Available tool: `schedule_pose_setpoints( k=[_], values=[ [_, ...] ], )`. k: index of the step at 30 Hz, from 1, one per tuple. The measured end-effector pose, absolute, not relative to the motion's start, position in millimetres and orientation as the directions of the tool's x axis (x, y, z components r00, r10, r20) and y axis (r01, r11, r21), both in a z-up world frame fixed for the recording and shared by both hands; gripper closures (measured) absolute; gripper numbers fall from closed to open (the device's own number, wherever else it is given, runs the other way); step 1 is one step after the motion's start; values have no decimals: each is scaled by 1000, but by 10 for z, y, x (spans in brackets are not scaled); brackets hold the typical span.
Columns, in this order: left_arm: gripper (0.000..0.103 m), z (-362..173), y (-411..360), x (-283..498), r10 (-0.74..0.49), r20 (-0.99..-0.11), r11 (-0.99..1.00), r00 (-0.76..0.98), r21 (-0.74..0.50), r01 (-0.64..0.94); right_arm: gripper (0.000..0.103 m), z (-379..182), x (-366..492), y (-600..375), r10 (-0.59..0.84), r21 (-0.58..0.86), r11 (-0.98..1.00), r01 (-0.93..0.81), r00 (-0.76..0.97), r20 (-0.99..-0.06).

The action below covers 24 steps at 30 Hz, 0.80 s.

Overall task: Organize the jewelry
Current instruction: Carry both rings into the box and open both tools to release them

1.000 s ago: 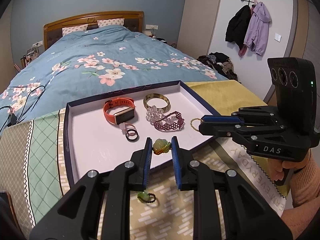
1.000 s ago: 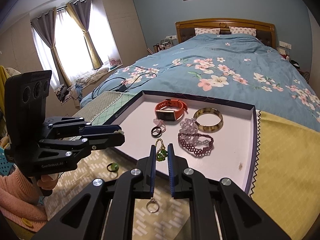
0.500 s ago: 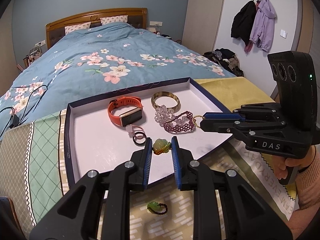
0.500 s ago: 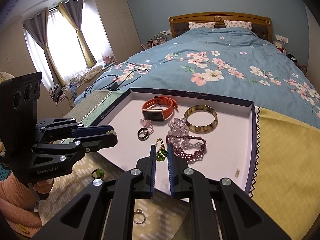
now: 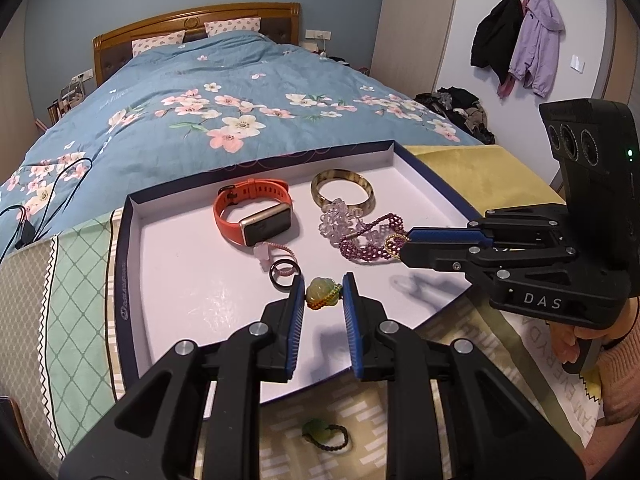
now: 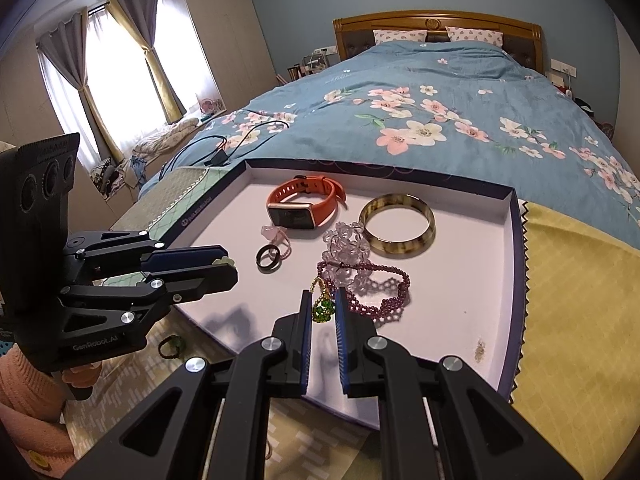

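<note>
Pale green jade, strung with small coloured beads, is the charm pinched between the blue pads of the left hand-held gripper, which hangs over the near part of the white tray; the right hand-held gripper is pressed onto a green gem pendant with a gold loop, just beside the purple beaded bracelet. Both pieces look ready to be set down in the tray, so the sound way, I judge, is to lower each until it nearly touches the white floor, pick a bare patch apart from the orange watch, the dark ring and the horn-coloured bangle, and only then ease the pads apart; dropping from height risks a bounce or a tangle with the bracelet. A green ring lies outside the tray on the patterned cloth, yet to be gathered. Readable writing: "DAS" on the right tool's body; "GenRobot.AI" on the left one; the cloth's edge shows "EVERYDA", partly cut off; the tray rim's logo is too small to read.
</note>
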<state>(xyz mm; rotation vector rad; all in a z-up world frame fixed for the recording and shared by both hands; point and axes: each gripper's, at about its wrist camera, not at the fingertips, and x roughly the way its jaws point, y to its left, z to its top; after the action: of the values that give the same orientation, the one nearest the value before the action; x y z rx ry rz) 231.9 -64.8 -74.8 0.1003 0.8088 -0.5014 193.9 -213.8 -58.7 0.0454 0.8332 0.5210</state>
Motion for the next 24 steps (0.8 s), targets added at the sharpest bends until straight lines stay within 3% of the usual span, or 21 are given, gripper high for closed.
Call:
schedule_pose_setpoints(
  k=[24],
  values=[
    [83, -1053, -666, 2587, -362, -765, 897, 533, -131, 423, 92, -790, 2156, -2103, 421, 232, 892, -389, 525, -740]
  ],
)
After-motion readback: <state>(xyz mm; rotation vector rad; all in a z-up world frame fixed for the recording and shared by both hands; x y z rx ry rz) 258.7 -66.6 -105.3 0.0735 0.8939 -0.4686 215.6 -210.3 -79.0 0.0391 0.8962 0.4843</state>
